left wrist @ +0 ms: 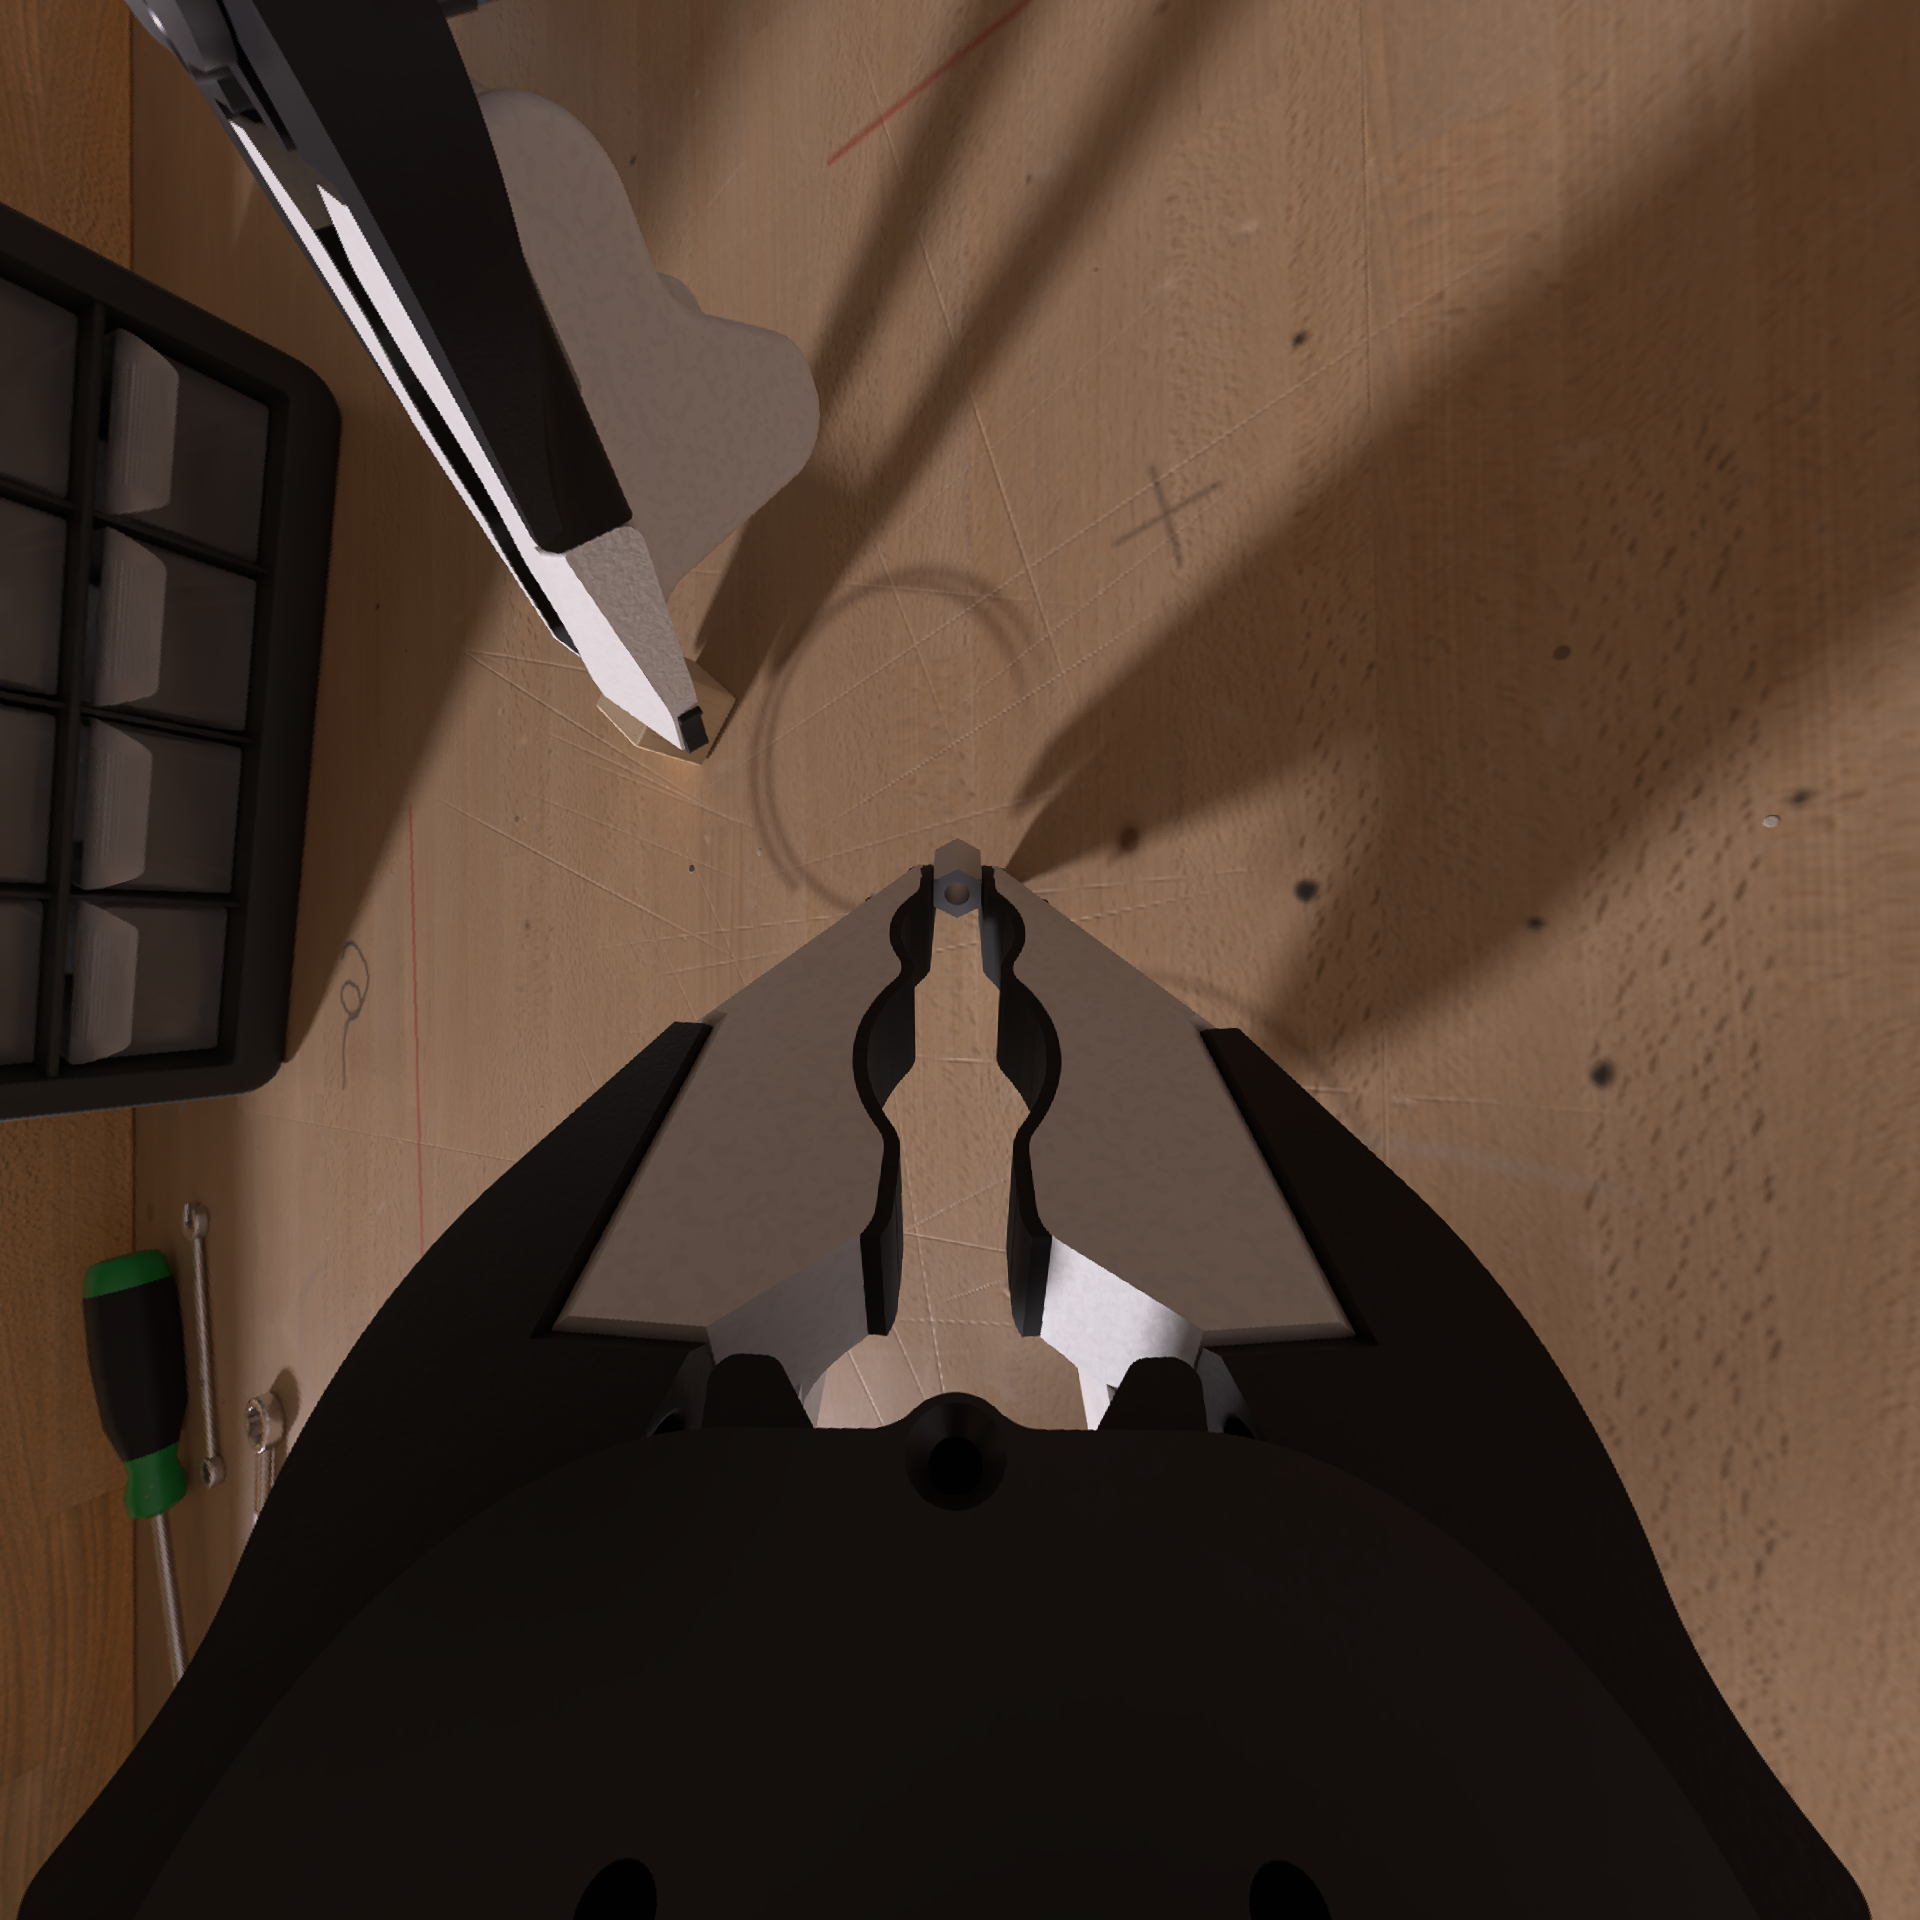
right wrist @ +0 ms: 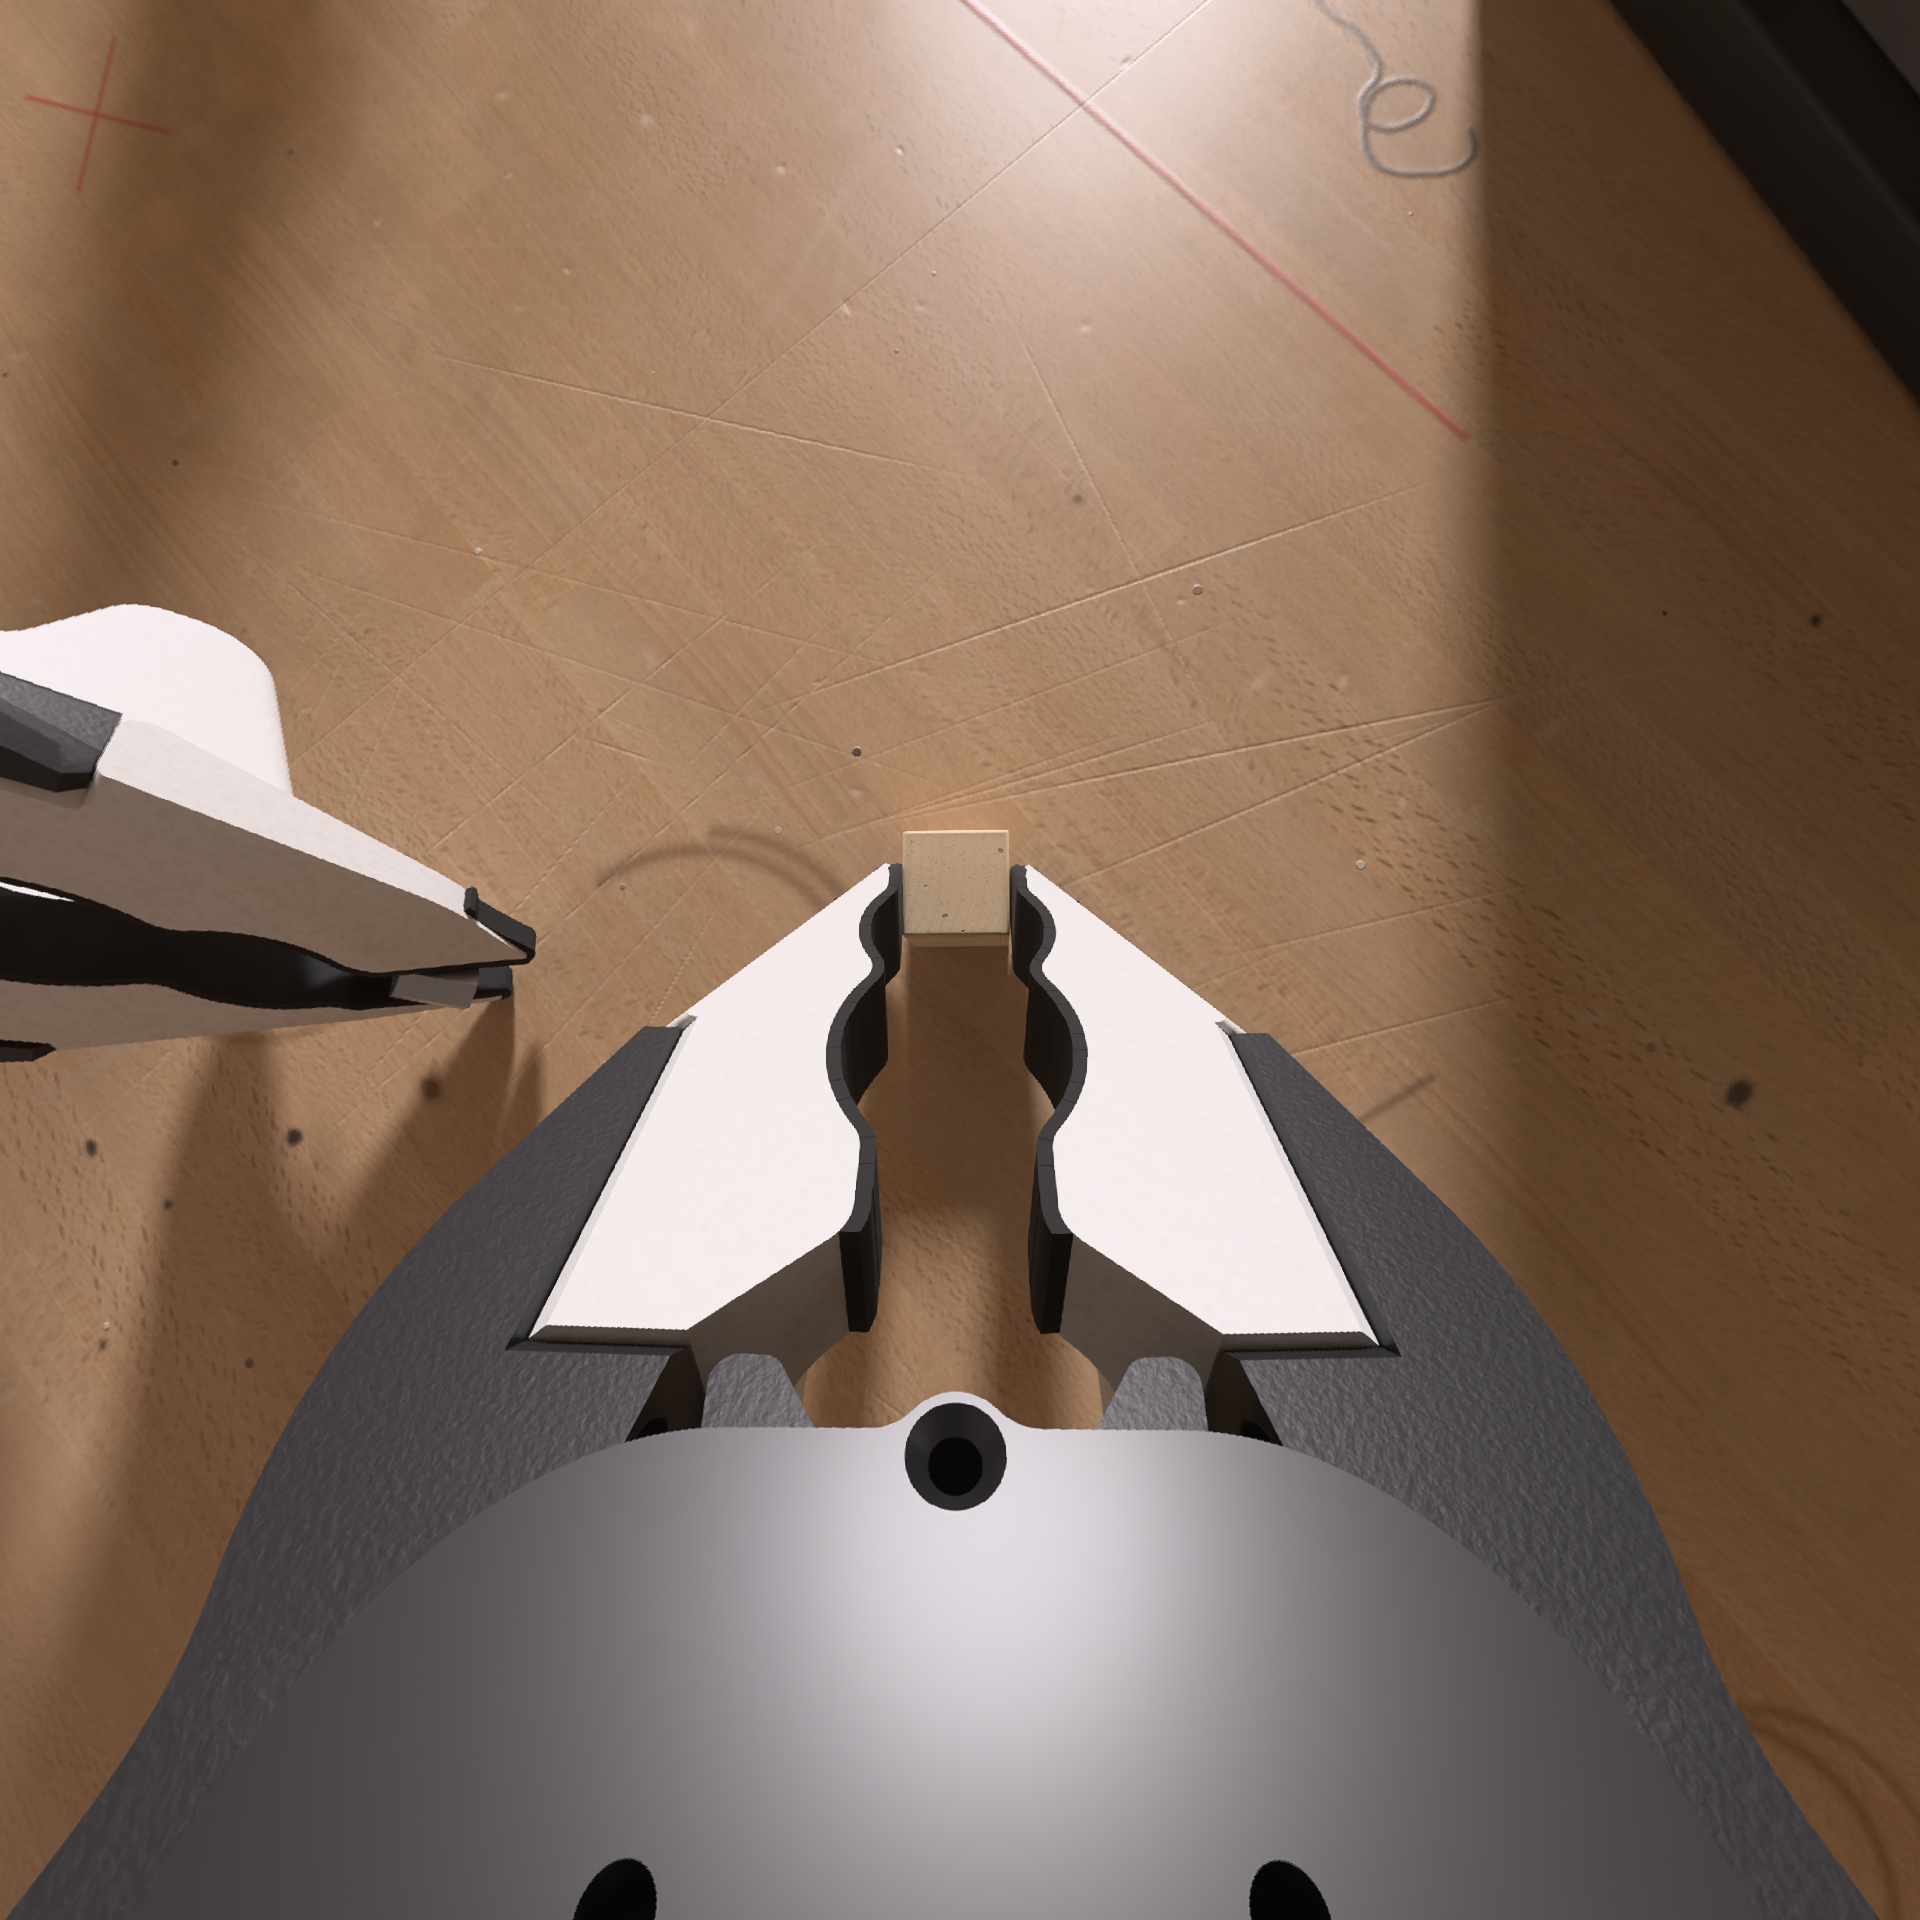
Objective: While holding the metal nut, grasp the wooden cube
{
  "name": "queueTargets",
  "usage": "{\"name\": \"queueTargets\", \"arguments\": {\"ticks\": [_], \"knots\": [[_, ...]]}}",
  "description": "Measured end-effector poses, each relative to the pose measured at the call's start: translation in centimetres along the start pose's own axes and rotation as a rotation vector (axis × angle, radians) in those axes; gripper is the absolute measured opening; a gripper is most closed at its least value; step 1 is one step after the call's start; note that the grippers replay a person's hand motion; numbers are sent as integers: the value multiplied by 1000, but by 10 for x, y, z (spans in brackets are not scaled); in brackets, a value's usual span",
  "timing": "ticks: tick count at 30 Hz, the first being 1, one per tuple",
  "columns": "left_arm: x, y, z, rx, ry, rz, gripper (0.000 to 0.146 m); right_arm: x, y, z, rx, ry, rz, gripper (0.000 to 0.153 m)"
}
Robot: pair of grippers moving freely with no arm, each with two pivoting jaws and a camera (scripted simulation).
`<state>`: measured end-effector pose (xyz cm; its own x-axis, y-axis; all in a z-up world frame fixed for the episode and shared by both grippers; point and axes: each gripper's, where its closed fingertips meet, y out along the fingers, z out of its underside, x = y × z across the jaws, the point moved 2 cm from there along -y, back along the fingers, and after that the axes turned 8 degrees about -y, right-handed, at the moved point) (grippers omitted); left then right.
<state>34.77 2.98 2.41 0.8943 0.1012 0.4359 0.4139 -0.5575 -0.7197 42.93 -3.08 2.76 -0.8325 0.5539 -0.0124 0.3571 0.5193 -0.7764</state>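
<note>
Here the cube (right wrist: 955, 883), small and pale, sits on the table (right wrist: 1143, 520) between the right gripper's (right wrist: 955, 894) fingertips. The fingers are narrow, flanking its two sides; whether they touch it yet is unclear. To grasp well, judge it best to close squarely on the flat faces, keeping the cube centred so it does not twist. Near its left, the left gripper (left wrist: 954, 891) pinches the nut (left wrist: 953, 891) at its tips and should hold steady. Far left lies a black tray (left wrist: 156, 675).

One metal nut (left wrist: 957, 891), one wooden cube (right wrist: 955, 883), perhaps two wrenches (left wrist: 200, 1340).
</note>
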Motion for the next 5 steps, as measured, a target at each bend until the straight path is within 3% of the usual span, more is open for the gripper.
{"name": "queueTargets", "arguments": {"ticks": [5], "knots": [[0,0,0,4,4,-4,8,0,1,0,5,-12,9,20]]}}
